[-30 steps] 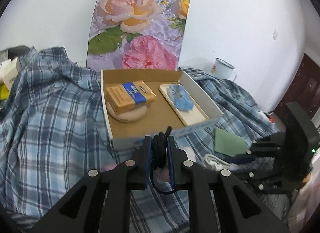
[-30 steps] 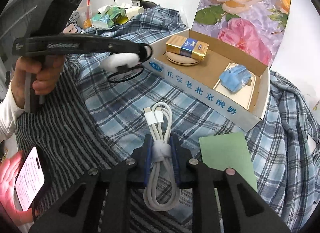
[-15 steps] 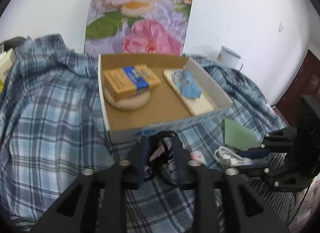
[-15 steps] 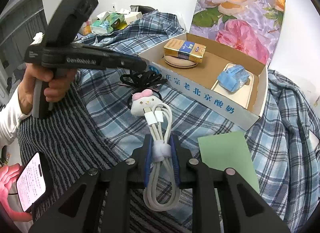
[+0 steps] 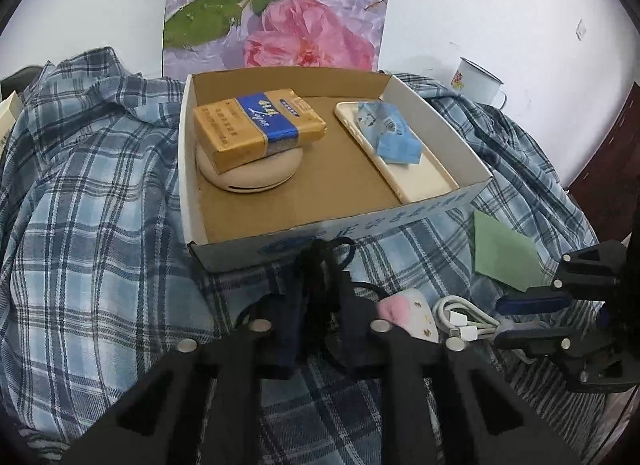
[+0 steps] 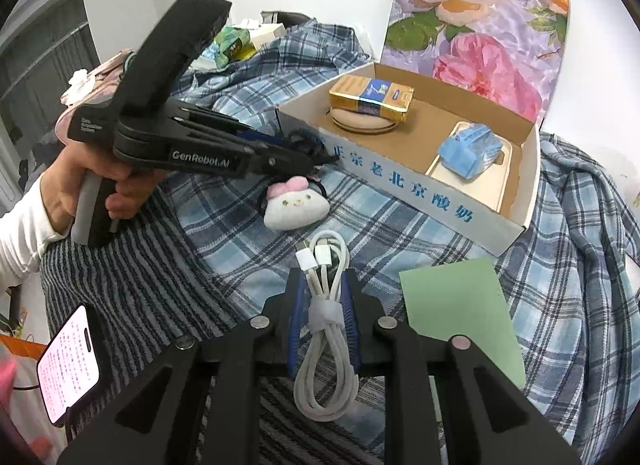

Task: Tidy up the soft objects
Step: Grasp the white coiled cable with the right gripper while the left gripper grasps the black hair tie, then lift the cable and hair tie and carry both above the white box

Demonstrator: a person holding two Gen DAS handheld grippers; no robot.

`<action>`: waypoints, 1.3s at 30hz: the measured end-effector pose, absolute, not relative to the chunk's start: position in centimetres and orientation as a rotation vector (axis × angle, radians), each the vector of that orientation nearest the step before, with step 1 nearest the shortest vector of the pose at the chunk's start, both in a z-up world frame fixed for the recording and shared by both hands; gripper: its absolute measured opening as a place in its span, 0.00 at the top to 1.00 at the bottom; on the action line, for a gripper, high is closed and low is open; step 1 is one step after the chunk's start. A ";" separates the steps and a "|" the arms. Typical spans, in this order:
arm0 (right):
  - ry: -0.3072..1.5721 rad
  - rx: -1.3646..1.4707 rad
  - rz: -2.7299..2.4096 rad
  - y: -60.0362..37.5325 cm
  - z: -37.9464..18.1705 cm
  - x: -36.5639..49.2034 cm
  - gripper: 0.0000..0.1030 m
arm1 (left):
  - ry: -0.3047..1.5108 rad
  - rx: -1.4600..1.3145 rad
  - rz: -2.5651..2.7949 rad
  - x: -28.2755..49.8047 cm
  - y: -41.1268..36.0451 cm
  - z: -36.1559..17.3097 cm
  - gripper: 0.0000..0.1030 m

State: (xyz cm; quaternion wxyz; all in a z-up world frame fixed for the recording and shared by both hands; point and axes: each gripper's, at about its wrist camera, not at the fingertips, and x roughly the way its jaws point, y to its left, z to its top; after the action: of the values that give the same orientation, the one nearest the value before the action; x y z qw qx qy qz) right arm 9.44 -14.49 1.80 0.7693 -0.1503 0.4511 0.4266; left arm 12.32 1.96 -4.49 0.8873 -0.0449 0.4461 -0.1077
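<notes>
Plush toy dropped onto cloth, left tool angled down, closing on black cord.

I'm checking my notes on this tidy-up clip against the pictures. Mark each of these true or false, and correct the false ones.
1. The right gripper is clamped on a bundled white cable. True.
2. The plush toy lies inside the cardboard box. False: it lies on the plaid cloth in front of the box.
3. A gold packet rests on a round beige disc. True.
4. The green card is in the box. False: it lies outside on the cloth.
</notes>
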 end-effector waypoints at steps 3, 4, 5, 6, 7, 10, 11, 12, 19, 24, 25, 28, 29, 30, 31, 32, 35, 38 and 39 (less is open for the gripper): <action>0.990 -0.332 0.948 -14.3 1.7 9.4 0.83 | 0.907 -0.096 -0.233 11.9 1.9 -4.4 0.88; 0.991 -0.331 0.949 -14.3 1.8 9.4 0.83 | 0.901 -0.104 -0.236 11.8 2.0 -4.3 0.89; 0.996 -0.327 0.947 -14.2 1.7 9.4 0.83 | 0.896 -0.112 -0.239 11.8 2.2 -4.3 0.90; 1.005 -0.323 0.948 -14.2 1.7 9.5 0.83 | 0.889 -0.124 -0.244 11.7 2.3 -4.2 0.90; 1.016 -0.322 0.946 -14.2 1.5 9.6 0.83 | 0.880 -0.135 -0.248 11.6 2.5 -4.0 0.90; 1.044 -0.338 0.932 -13.9 1.1 9.8 0.83 | 0.853 -0.160 -0.258 11.2 2.9 -3.5 0.90; 1.052 -0.348 0.923 -13.9 0.9 10.0 0.83 | 0.847 -0.162 -0.258 11.0 3.0 -3.4 0.91; 1.071 -0.367 0.913 -13.7 0.6 9.9 0.83 | 0.842 -0.163 -0.261 10.9 3.0 -3.2 0.91; 1.026 -0.444 0.854 -13.6 0.9 9.5 0.83 | 0.791 -0.171 -0.280 10.1 3.3 -2.1 0.91; 0.956 -0.437 0.853 -13.8 2.4 9.3 0.83 | 0.754 -0.162 -0.266 10.0 3.3 -0.8 0.92; 0.942 -0.432 0.842 -13.9 2.6 9.4 0.83 | 0.742 -0.162 -0.263 10.0 3.3 -0.3 0.92; 0.905 -0.418 0.828 -13.8 3.3 9.6 0.83 | 0.711 -0.146 -0.258 9.8 3.2 1.0 0.92; 0.887 -0.409 0.820 -13.8 3.7 9.7 0.83 | 0.702 -0.143 -0.255 9.6 3.2 1.3 0.92; 0.864 -0.398 0.812 -13.9 4.2 9.8 0.83 | 0.692 -0.141 -0.254 9.5 3.1 1.8 0.92; 0.830 -0.383 0.802 -14.0 4.9 9.9 0.83 | 0.684 -0.140 -0.254 9.5 3.1 2.2 0.92; 0.800 -0.368 0.797 -14.1 5.6 10.0 0.83 | 0.672 -0.139 -0.249 9.4 3.1 2.7 0.92; 0.711 -0.336 0.776 -14.3 8.0 10.0 0.83 | 0.639 -0.125 -0.241 9.2 2.8 4.1 0.92; 0.629 -0.302 0.759 -14.4 10.3 10.1 0.83 | 0.595 -0.111 -0.239 9.0 2.5 5.9 0.92; 0.605 -0.290 0.755 -14.4 11.0 10.2 0.83 | 0.581 -0.109 -0.237 8.9 2.4 6.5 0.92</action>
State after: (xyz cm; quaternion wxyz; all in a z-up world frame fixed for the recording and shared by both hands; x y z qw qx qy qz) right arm 10.16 -14.45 11.03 0.8752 -0.1390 0.2899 0.3615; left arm 8.94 2.43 6.50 0.9498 -0.0535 0.2854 -0.1167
